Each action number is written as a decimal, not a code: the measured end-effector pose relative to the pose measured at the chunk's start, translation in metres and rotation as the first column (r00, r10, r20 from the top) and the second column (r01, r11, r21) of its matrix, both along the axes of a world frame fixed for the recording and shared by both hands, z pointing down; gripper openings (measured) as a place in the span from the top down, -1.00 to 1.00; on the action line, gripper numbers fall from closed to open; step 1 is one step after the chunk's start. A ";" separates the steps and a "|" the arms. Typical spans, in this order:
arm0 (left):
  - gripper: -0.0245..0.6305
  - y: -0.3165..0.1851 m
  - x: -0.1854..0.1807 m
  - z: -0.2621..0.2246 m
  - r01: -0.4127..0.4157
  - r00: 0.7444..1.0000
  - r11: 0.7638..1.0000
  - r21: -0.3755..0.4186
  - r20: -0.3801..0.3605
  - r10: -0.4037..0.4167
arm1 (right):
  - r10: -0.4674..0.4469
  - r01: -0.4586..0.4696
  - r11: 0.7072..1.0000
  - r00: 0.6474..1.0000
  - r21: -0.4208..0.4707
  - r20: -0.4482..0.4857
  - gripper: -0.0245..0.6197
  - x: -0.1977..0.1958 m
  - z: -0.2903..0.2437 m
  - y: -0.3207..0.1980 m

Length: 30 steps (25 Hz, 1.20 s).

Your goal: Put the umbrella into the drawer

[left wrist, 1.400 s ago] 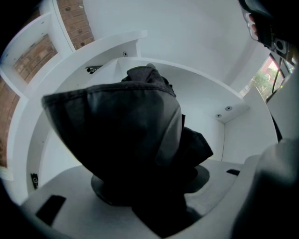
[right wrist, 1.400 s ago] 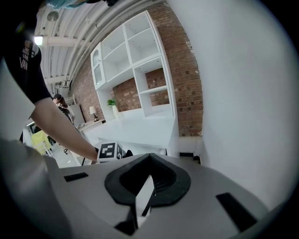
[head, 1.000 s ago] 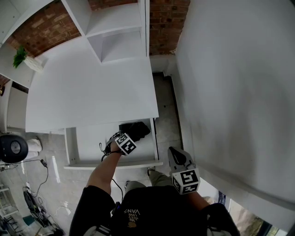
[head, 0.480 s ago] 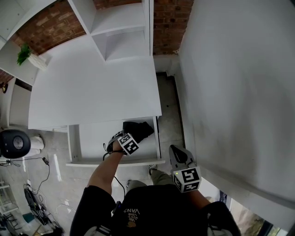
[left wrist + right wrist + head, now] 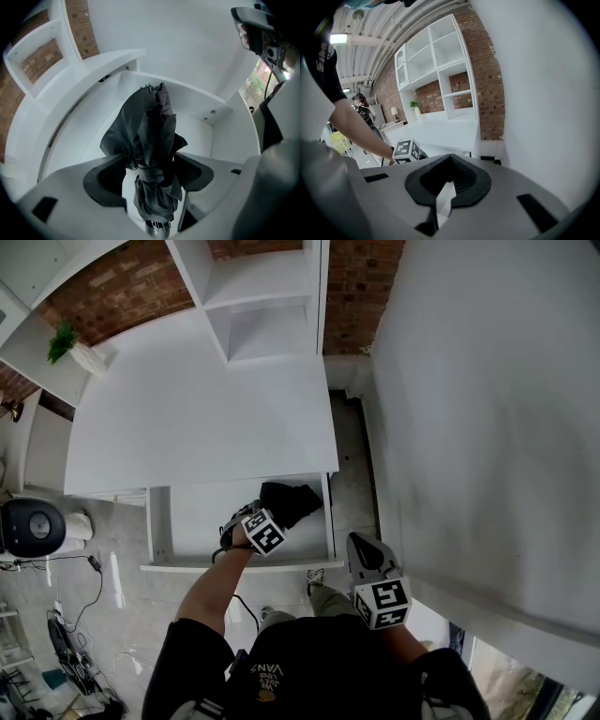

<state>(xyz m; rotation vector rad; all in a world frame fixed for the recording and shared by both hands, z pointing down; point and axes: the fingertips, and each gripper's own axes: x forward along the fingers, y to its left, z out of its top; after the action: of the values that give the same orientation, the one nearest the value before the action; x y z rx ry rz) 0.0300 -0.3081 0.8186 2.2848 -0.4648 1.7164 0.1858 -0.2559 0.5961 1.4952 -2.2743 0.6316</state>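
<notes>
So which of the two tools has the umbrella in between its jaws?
The left tool, over the open drawer: its jaws have just been opening, with the black umbrella between them. The right tool is shut, empty, away from the drawer.

The person wears a black T-shirt (image 5: 309, 671) with short sleeves, and small pale lettering (image 5: 267, 673) is printed on its front. Ahead of the T-shirt, the left gripper (image 5: 151, 171) and the right gripper (image 5: 447, 180) both have smooth, pale grey shells. Rounded black pads (image 5: 478, 187) line their jaws. Each gripper carries a white cube (image 5: 382, 603) covered in black square markers. A thin black cord (image 5: 215, 554) hangs beside the left gripper's cube, on the side nearer the T-shirt.
</notes>
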 end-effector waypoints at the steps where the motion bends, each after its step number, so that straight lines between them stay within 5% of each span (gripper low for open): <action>1: 0.01 0.000 0.000 -0.005 0.002 1.000 1.000 0.011 -0.013 -0.002 | 0.001 -0.001 1.000 1.000 0.004 -0.001 0.92 -0.002 -0.001 0.001; 9: 0.01 -0.001 -0.019 -0.043 0.057 0.995 0.991 0.122 -0.087 -0.047 | 0.003 -0.003 1.000 1.000 0.027 0.001 0.92 -0.024 -0.017 0.015; 15: 0.01 0.003 -0.027 -0.094 0.164 0.967 0.964 0.208 -0.227 -0.115 | 0.015 -0.015 0.998 1.000 0.060 -0.003 0.92 -0.039 -0.033 0.029; 20: 0.08 0.014 -0.037 -0.139 0.284 0.912 0.927 0.247 -0.367 -0.182 | 0.015 -0.014 0.997 1.000 0.080 -0.007 0.92 -0.054 -0.044 0.044; 25: 0.21 0.035 -0.050 -0.185 0.395 0.831 0.880 0.264 -0.511 -0.220 | 0.022 -0.021 0.994 1.000 0.106 -0.010 0.92 -0.070 -0.055 0.061; 30: 0.49 0.065 -0.072 -0.236 0.468 0.771 0.837 0.283 -0.593 -0.231 | 0.036 -0.034 0.991 0.999 0.133 -0.016 0.92 -0.083 -0.068 0.081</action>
<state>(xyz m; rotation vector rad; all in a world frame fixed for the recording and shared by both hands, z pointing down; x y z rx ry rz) -0.0419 -0.2427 0.5828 2.5913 -1.1390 0.7767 0.1026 -0.1747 0.5283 1.5977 -2.3212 0.4824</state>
